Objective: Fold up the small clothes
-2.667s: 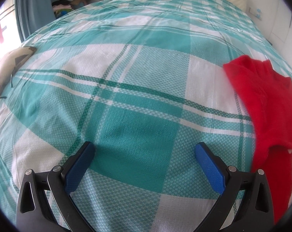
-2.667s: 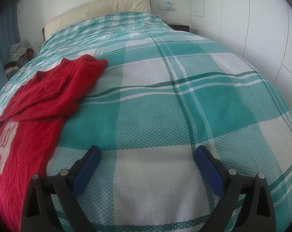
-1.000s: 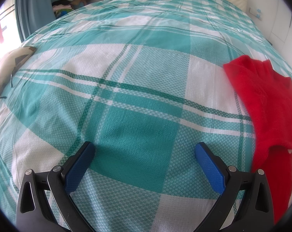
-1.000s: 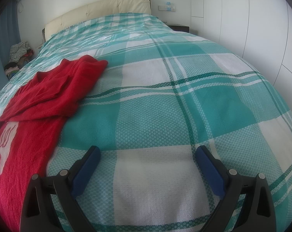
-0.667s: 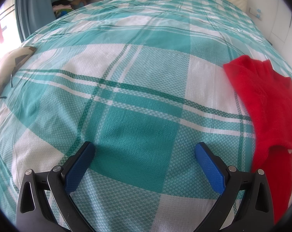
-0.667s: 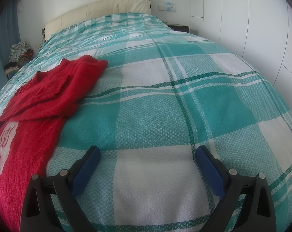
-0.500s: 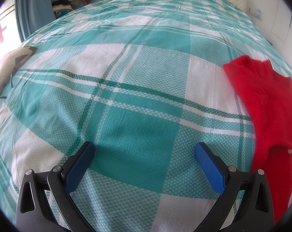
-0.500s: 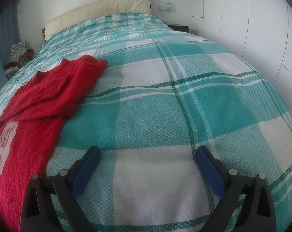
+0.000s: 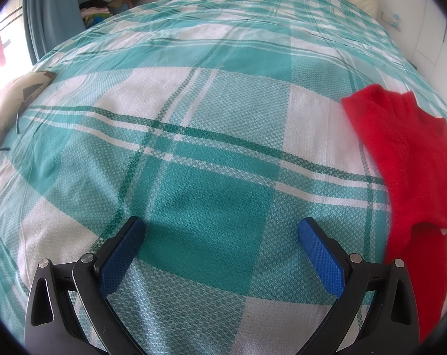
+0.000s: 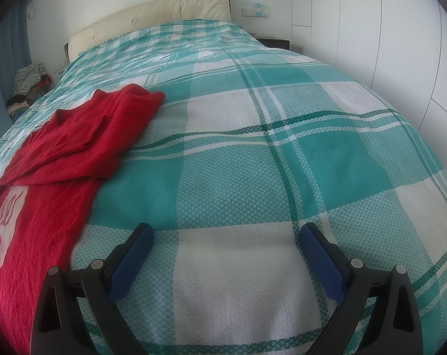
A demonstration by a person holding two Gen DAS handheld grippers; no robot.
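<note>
A bed (image 10: 253,153) in teal plaid fills the room. Both grippers hover over bare cover, jaws spread wide, holding nothing. The red garment (image 10: 75,148) lies outside them: right of the left gripper (image 9: 222,232), left of the right gripper (image 10: 226,238).

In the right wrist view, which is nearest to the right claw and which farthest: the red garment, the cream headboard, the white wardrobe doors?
From the right claw:
1. Red garment, on the bedspread, left of the claw.
2. White wardrobe doors, along the right wall.
3. Cream headboard, at the bed's far end.
</note>
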